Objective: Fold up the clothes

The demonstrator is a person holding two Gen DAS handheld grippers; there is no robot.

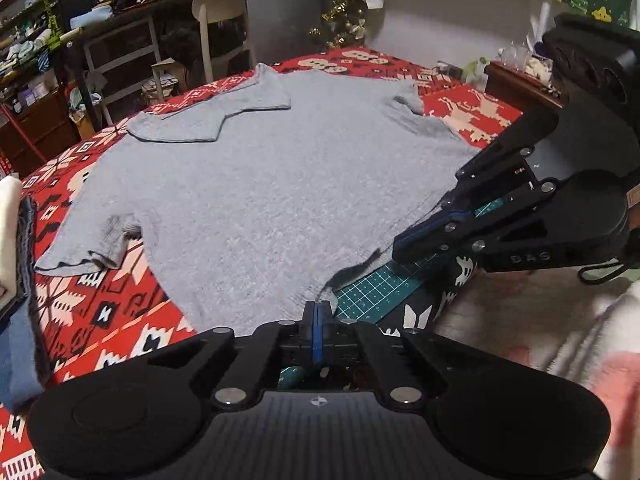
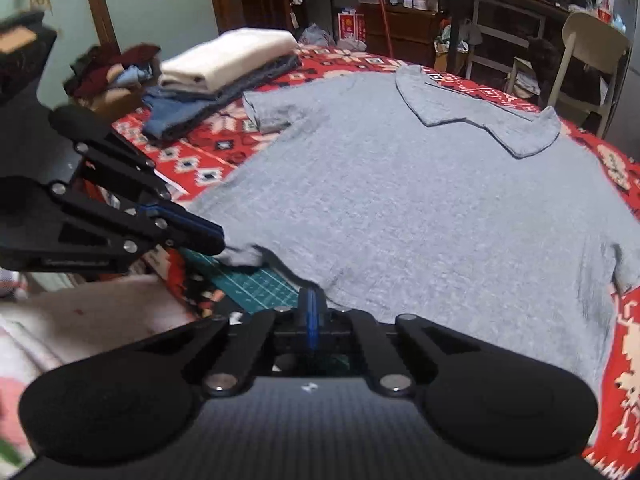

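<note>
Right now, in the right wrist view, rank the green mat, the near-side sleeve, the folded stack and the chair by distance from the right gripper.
1. Green mat, just left of the right gripper.
2. Sleeve, right edge.
3. Folded stack, far left.
4. Chair, far right, beyond the bed.

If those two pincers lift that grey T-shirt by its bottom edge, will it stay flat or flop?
Probably flop: the grey T-shirt is thin knit, its hem already puckering at the left gripper and right gripper. Likely light; its sleeves would dangle.

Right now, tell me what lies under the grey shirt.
The grey shirt covers a red patterned cloth; a green cutting mat shows at its near hem. How far the mat runs underneath is hidden.
</note>
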